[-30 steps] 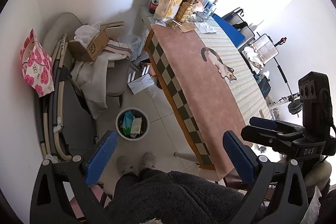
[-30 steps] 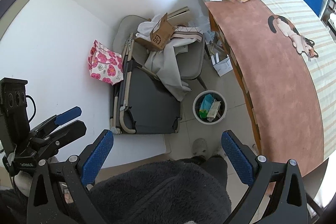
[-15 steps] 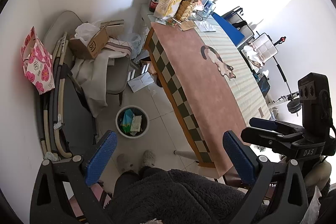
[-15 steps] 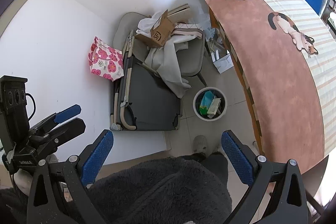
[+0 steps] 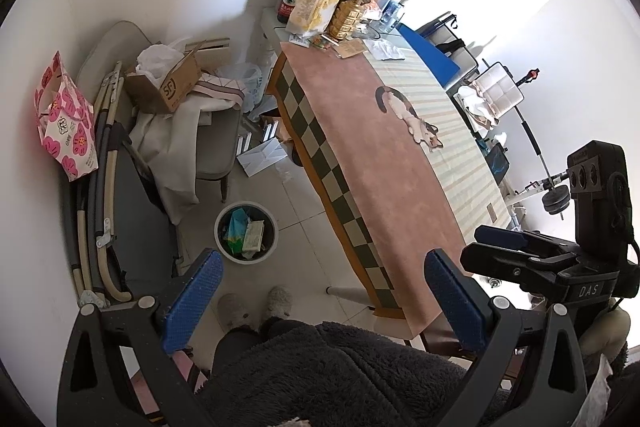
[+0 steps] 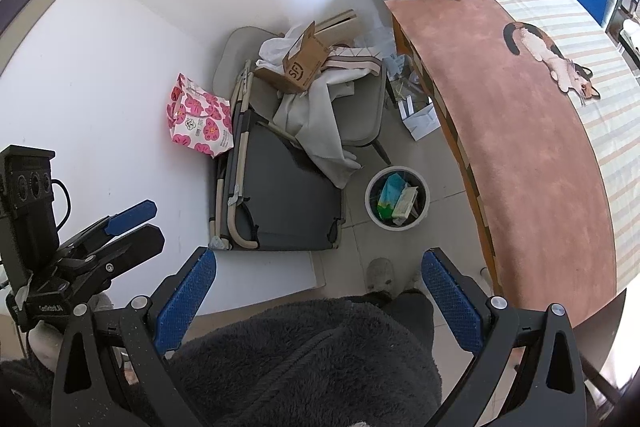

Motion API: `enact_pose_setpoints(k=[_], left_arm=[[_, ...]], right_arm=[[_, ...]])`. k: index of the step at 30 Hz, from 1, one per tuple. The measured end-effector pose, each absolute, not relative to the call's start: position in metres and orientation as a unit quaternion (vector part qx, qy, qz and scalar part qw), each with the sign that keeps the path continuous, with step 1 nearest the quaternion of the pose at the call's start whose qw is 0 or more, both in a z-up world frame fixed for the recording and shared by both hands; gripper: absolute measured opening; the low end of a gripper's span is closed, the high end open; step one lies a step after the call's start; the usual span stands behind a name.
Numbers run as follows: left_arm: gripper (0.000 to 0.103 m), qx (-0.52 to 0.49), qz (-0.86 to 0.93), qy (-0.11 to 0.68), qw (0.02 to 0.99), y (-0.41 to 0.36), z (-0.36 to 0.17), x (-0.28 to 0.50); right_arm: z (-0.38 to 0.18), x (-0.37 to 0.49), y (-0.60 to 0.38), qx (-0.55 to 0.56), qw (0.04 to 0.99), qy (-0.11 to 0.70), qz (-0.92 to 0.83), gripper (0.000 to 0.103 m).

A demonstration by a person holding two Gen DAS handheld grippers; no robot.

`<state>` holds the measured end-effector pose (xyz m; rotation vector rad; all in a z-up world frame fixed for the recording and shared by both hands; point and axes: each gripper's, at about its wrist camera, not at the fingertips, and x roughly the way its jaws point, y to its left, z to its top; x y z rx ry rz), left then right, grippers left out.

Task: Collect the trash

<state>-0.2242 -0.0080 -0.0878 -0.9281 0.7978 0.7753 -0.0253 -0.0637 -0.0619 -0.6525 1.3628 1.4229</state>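
On the floor beside the table stands the trash bin; left tool and right tool both spread, empty.

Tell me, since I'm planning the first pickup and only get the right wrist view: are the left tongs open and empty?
Observer: Yes. The left tongs are spread wide, with nothing between them.
Operator: What stands along the table's far side, past my frame edge?
Observer: A white padded chair stands close beside the table.
Operator: Anything else back there?
Observer: A bar with a dark weight plate, nearer the camera than that chair.
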Motion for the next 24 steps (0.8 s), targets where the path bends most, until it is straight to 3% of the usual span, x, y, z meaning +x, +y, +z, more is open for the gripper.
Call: enact_pose_setpoints(k=[24], left_arm=[[0.103, -0.42, 0.35, 0.363, 0.754, -0.0064, -0.0831, -0.2179]], right_arm=[[-0.0543, -0.0219, -0.0714, -0.261, 0.517, 0.564, 0.589, 0.103]])
